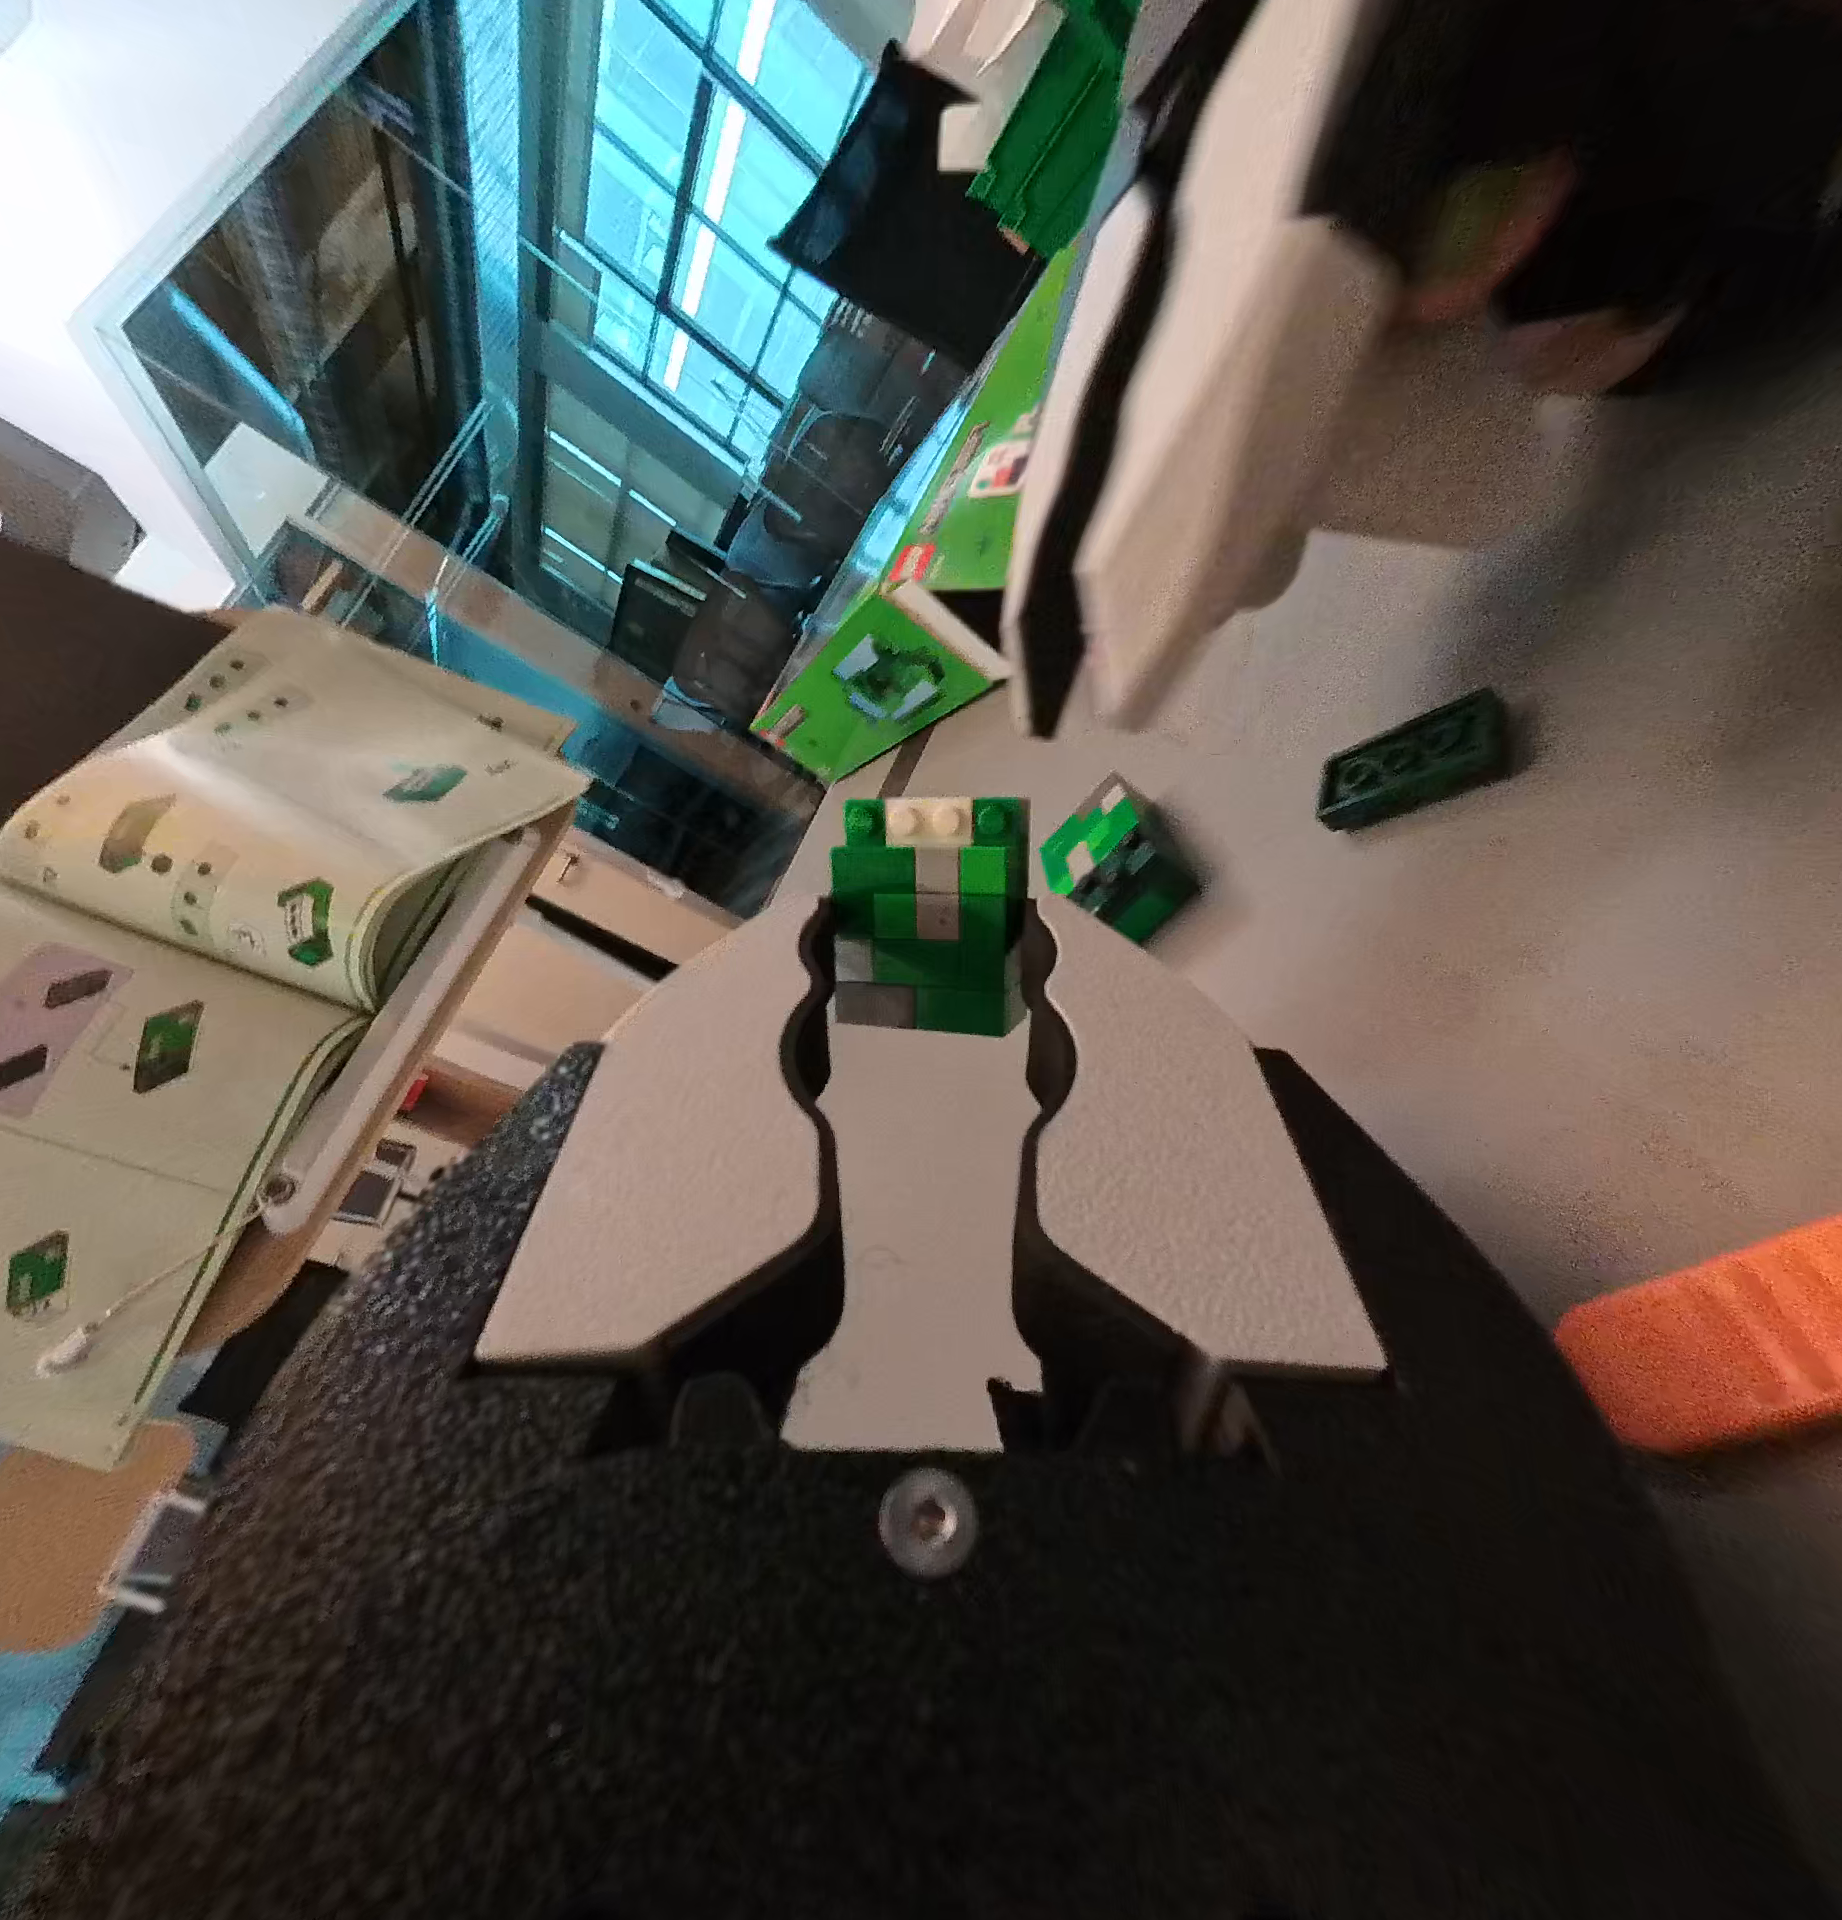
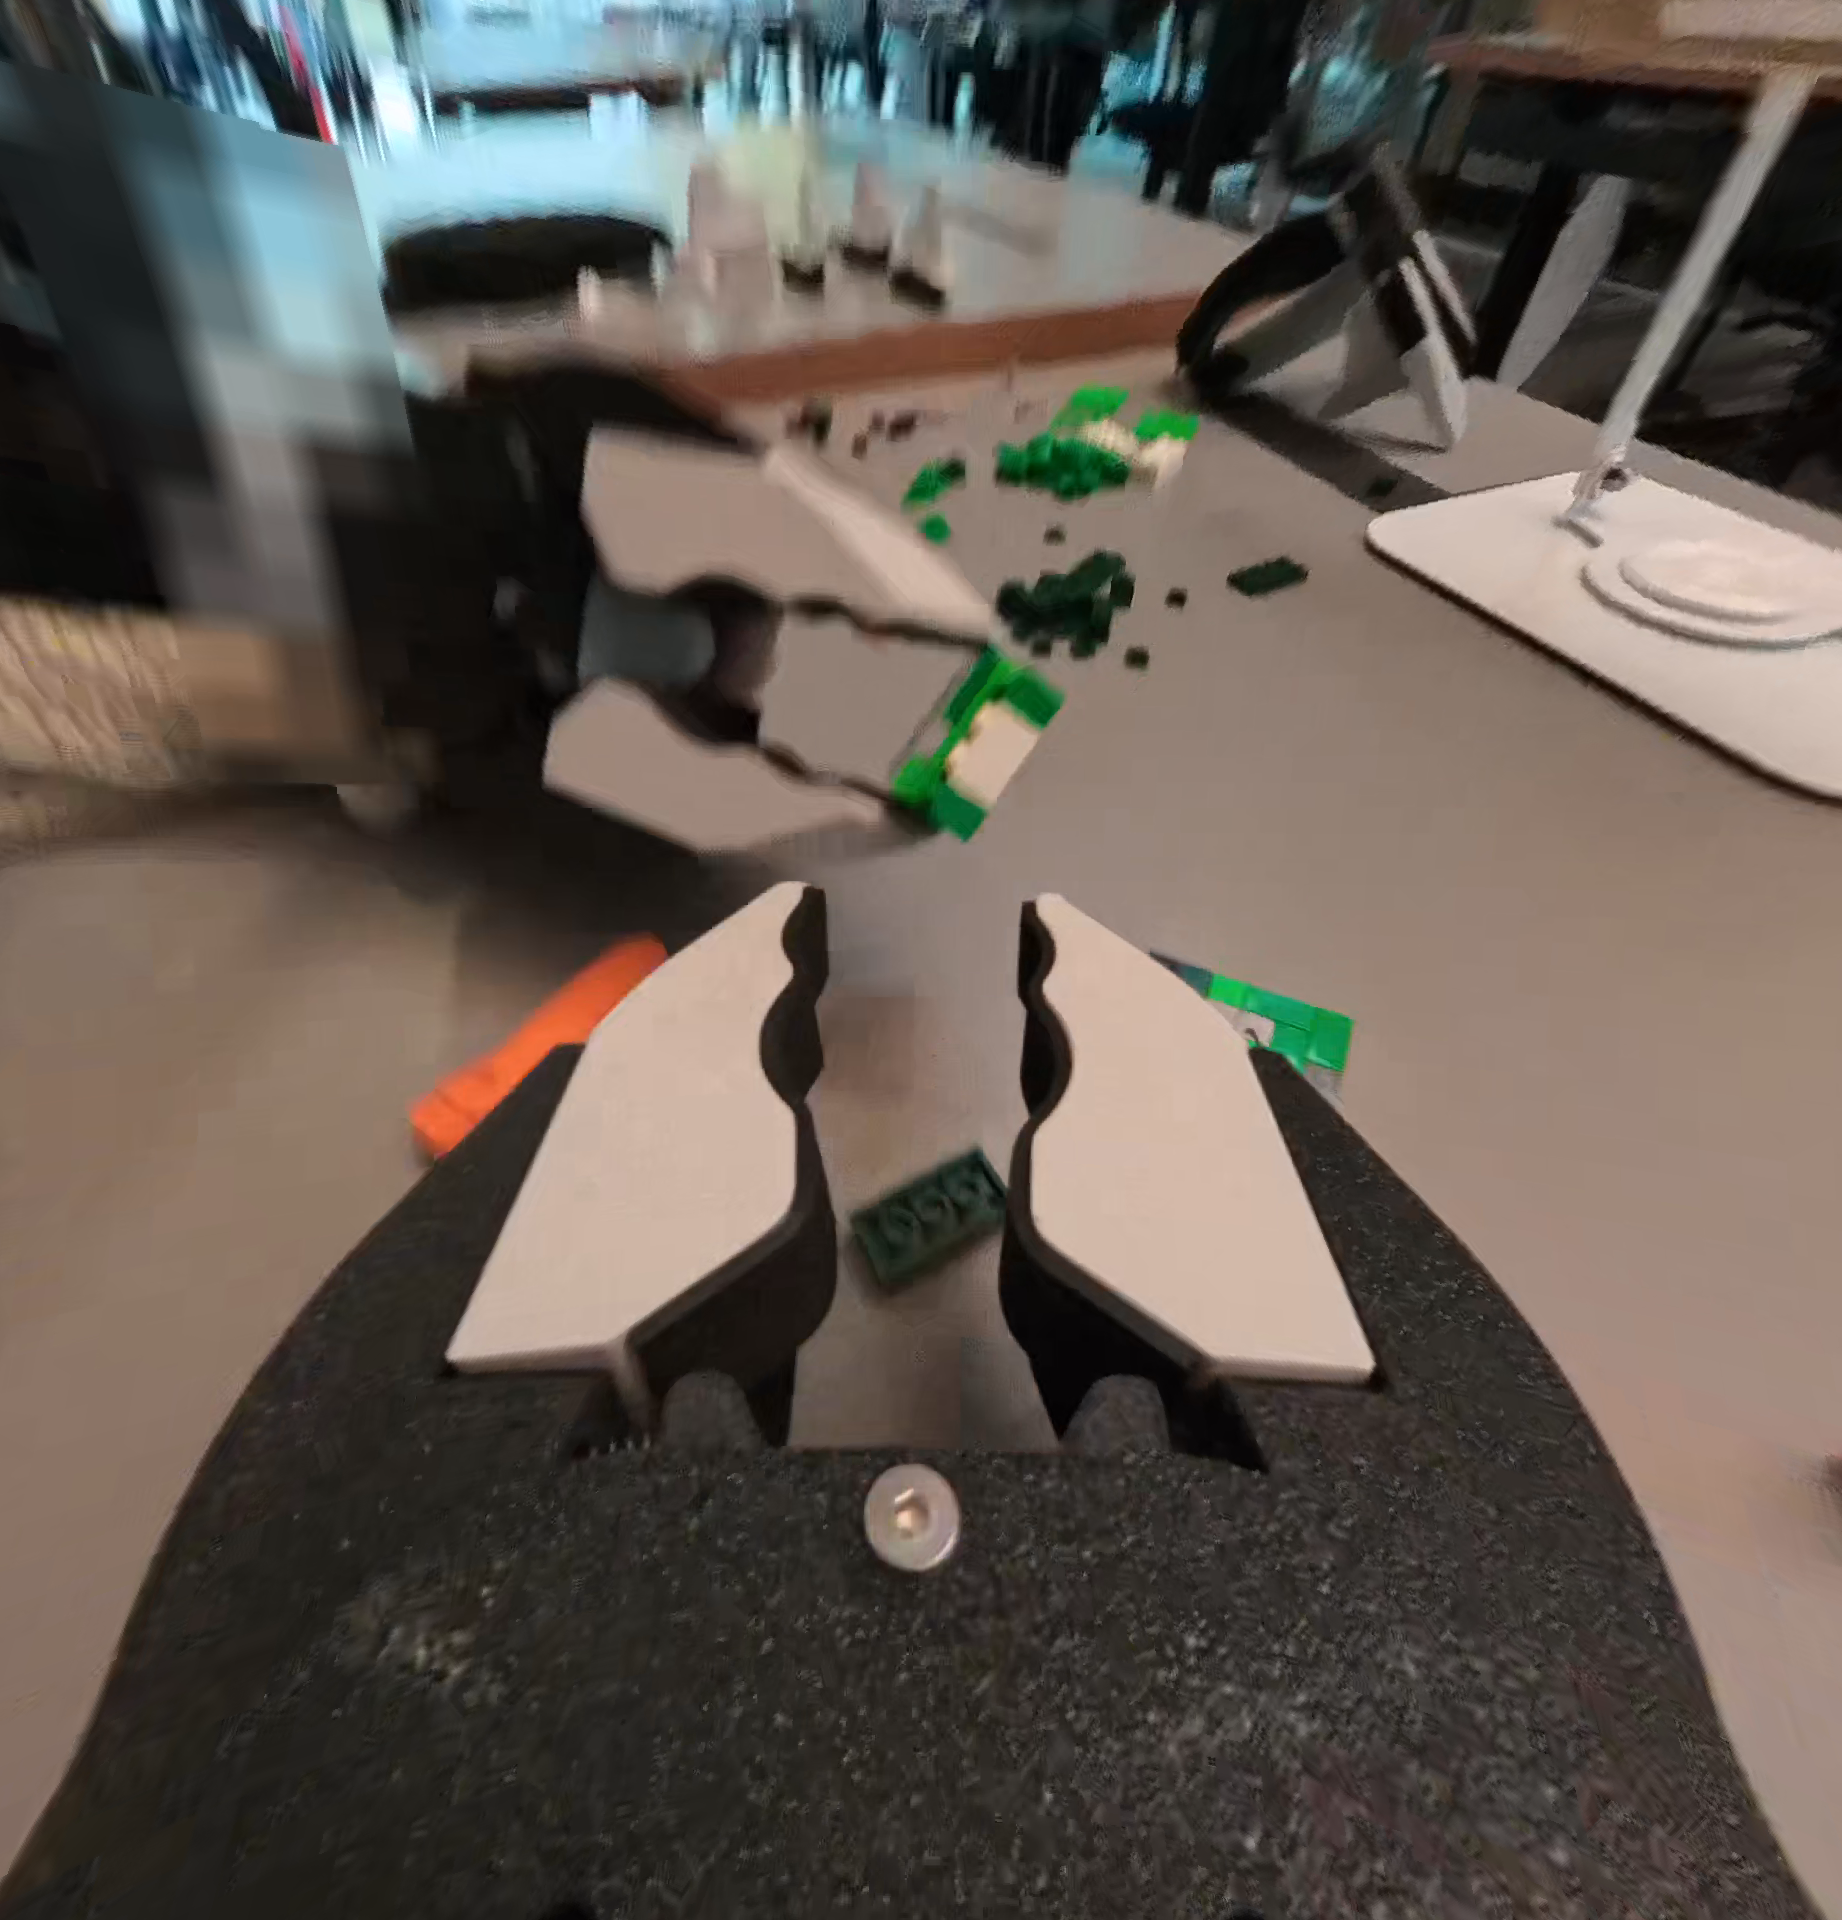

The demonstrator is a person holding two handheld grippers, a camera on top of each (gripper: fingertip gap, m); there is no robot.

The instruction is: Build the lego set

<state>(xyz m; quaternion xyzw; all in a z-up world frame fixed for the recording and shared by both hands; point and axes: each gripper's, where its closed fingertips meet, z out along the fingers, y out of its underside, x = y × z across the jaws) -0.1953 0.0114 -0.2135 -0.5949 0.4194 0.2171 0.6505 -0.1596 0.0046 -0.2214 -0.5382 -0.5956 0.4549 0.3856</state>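
Note:
My left gripper [image 1: 929, 940] is shut on a green, grey and white lego assembly [image 1: 927, 904] and holds it above the grey table; it also shows in the right wrist view [image 2: 974, 743], held by the left gripper [image 2: 901, 727]. My right gripper [image 2: 922, 925] is open and empty over the table. A dark green plate [image 2: 927, 1216] lies flat on the table between and below its fingers, and it also shows in the left wrist view [image 1: 1413, 761]. A second small green lego block [image 1: 1119, 857] lies on the table beside the held assembly. The right gripper's fingers [image 1: 1135, 540] hang at the upper right.
An orange brick separator [image 1: 1727, 1340] lies on the table, also in the right wrist view [image 2: 532, 1039]. An open instruction booklet [image 1: 221, 935] stands on a white stand [image 2: 1644, 623]. A green lego box [image 1: 896, 665] lies behind. Loose green bricks [image 2: 1062, 603] are scattered farther back.

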